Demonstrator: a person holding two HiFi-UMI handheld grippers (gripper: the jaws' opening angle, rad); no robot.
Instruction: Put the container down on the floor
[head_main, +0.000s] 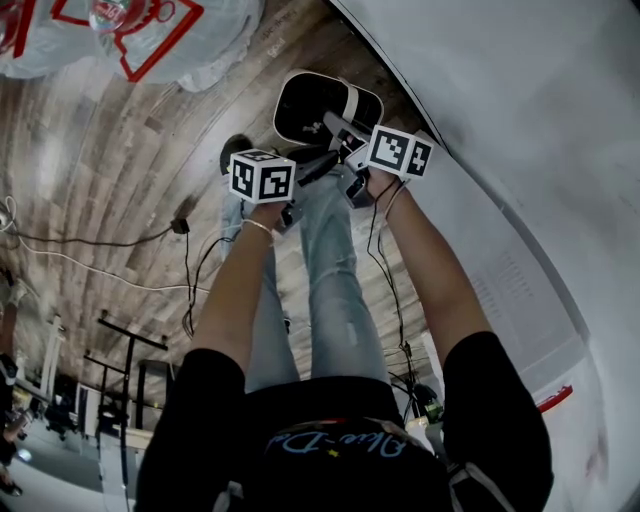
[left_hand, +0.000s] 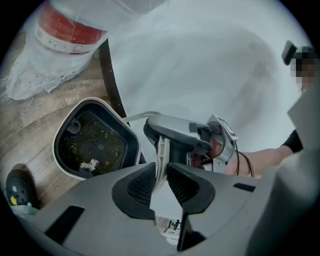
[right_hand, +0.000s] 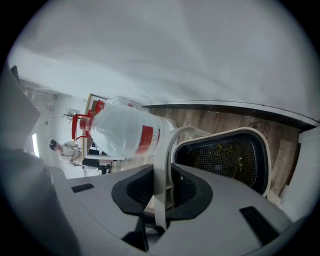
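From the head view, a wood-plank floor (head_main: 120, 170) in brown and grey tones runs up to a plain white wall (head_main: 520, 130) on the right, thin black cables (head_main: 100, 265) trail across the boards, and plastic-wrapped water jugs (head_main: 130, 30) with red markings lie at the top left. The person stands in jeans with both arms stretched down, and the left gripper (head_main: 305, 170) and right gripper (head_main: 345, 140) meet close together at the container (head_main: 310, 105), a white-rimmed tub with a dark inside, low down by the foot of the wall; whether it touches the boards cannot be told. In the left gripper view the jaws are closed on the thin white handle (left_hand: 162, 155) of the container, whose rim (left_hand: 56, 150) sits to the left over the planks with a black mesh bottom (left_hand: 95, 140) flecked with bits of debris; the right gripper's grey body is just beyond the handle, a dark shoe (left_hand: 17, 192) shows at the lower left, and the white wall fills the upper right. In the right gripper view the pads press on the same white handle from both sides, the container opens to the right against the wooden floor, a dark skirting strip (right_hand: 225, 106) runs along the base of the wall, a wrapped jug lies to the left, and a person (right_hand: 62, 149) stands far off in a bright room
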